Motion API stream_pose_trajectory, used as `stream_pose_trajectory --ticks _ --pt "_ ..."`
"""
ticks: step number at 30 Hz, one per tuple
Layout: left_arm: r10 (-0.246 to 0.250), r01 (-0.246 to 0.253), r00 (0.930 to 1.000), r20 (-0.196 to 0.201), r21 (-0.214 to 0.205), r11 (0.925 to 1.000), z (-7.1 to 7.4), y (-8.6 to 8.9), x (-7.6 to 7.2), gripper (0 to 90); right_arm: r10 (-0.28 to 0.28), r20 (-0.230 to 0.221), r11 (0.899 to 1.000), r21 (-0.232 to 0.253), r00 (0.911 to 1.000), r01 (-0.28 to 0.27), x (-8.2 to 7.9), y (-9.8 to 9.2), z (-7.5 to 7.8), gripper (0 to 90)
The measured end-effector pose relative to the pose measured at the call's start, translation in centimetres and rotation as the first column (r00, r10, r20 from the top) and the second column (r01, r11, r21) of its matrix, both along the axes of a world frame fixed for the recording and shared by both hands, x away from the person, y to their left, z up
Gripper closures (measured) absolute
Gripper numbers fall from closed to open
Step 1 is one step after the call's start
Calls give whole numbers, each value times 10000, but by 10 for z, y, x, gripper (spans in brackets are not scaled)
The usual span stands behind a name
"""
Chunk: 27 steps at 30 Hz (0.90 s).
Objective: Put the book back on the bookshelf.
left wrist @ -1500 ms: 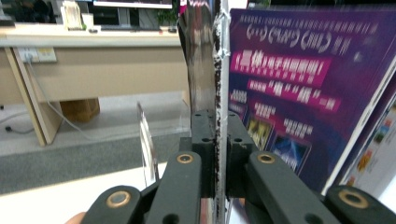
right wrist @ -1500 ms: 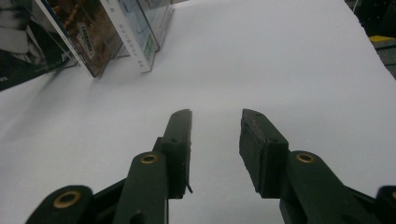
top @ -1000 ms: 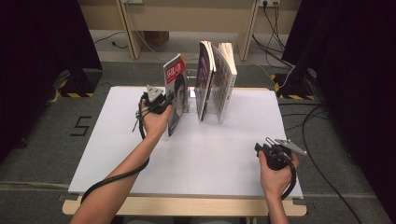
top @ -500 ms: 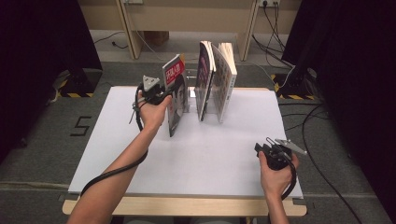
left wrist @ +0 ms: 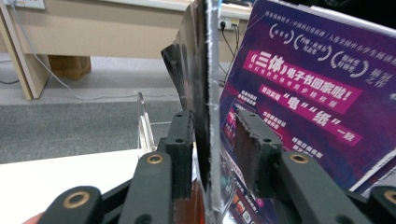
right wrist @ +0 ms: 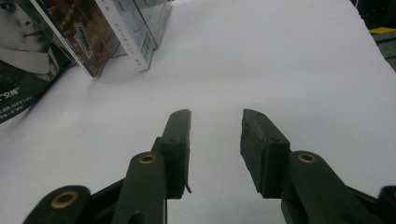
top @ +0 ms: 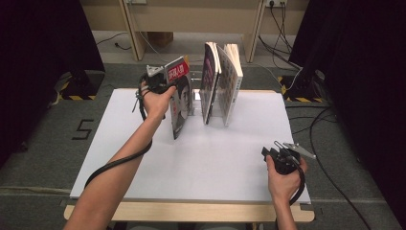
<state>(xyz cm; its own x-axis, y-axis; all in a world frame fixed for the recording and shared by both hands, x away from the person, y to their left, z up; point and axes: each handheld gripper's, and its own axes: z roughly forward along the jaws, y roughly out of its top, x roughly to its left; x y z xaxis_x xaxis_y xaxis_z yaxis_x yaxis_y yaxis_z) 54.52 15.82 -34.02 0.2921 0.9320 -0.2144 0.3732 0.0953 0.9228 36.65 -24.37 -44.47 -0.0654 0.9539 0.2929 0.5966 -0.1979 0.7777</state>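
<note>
A person sits at a white table (top: 239,158) with a two-jaw gripper in each hand. At the far side stands a clear acrylic book stand (top: 195,96) with upright dividers.

The work in hand appears to be standing magazines in this rack. Two magazines (top: 221,81) already stand upright in its right-hand slots, leaning slightly against each other; one shows a purple cover (left wrist: 303,102) in the left gripper view.

A third, the red-titled magazine (top: 178,98) with a portrait on its cover, stands tilted at the left end of the rack, its lower edge resting on the table just in front of the stand. Whether it sits fully inside a slot cannot be told.

The left gripper (left wrist: 212,140) is at the magazine's top edge. Its jaws have just been opening, and the magazine's thin edge still runs up between them; the right-hand pad stands clear of the pages, so the grip looks released.

The right gripper (right wrist: 215,140) rests low near the table's front right corner, well apart from the rack, jaws parted with nothing between them.

Judging from this, placing is nearly finished: what remains is to withdraw the left gripper and perhaps straighten the leaning magazine.
</note>
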Motion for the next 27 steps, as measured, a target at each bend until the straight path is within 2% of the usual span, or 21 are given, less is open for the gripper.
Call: stream_pose_trajectory --ticks 4,7,9,15,19,22,25,26,27 --pt "-13 4 9984 -569 -167 9999 -4 0 4 742 73 10 10000 -52 10000 -73 0 0 -1 630" --pt "26 -35 9950 -1000 -84 10000 -8 -1 5 799 58 9 10000 -38 10000 -58 0 -1 0 629" --pt "111 -118 9936 -1125 -55 9999 -9 -2 5 827 26 -28 10000 -10 10000 -26 0 -1 0 628" --pt "-87 81 9912 -1321 -56 10000 -6 -3 2 865 99 -70 9999 -103 9999 -100 1 -1 -3 629" --pt "-145 143 9957 -916 -32 9999 -5 -6 -3 866 147 -63 9998 -115 9999 -148 1 0 -2 629" --pt "-228 233 9992 -338 162 9996 -3 -8 -7 867 80 -83 9999 -74 9999 -81 0 0 -2 629" --pt "-194 190 9997 155 232 9995 2 -8 -10 868 101 -97 9999 -84 9999 -102 0 0 -2 629" --pt "-194 190 9997 155 232 9995 2 -8 -10 868 101 -97 9999 -84 9999 -102 0 0 -2 629" --pt "-274 260 9985 474 290 9992 6 -9 -11 868 80 -92 10000 -57 9999 -81 0 0 -2 629"
